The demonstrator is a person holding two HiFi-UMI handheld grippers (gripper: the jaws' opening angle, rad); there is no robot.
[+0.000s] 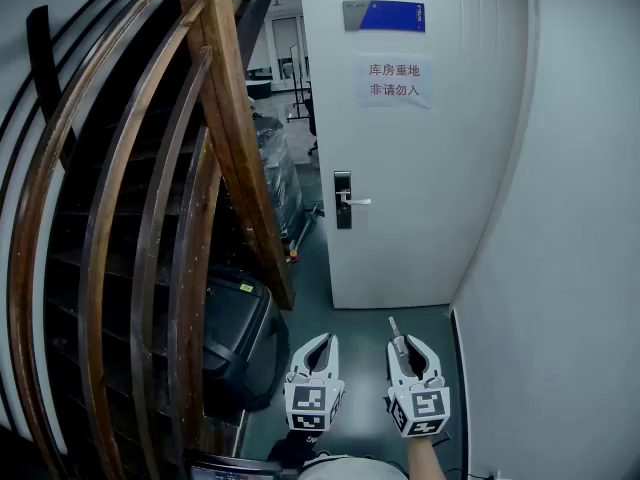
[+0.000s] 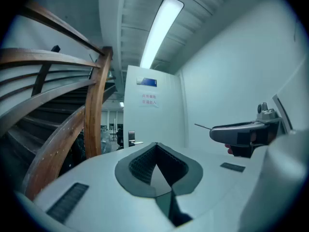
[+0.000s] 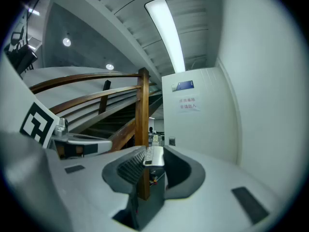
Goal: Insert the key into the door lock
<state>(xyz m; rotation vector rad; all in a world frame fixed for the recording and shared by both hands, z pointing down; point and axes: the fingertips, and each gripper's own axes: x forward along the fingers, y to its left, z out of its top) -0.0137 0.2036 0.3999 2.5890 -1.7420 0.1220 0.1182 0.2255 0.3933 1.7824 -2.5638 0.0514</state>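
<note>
Right gripper (image 1: 409, 353) is clamped on the key (image 1: 394, 328), blade sticking out past the jaw tips toward the far door (image 1: 420, 168). Left gripper (image 1: 318, 354), just left of it, has its jaws together on nothing. Door lock (image 1: 343, 200) sits at the door's left edge, far off and well apart from the key. Step in hand, as I judge it: the approach. Plan:
- carry the key level
- square the blade to the lock plate before closing in
- stay clear of the wooden stair rail (image 1: 235, 138) at left

Keyhole too small to make out from here
</note>
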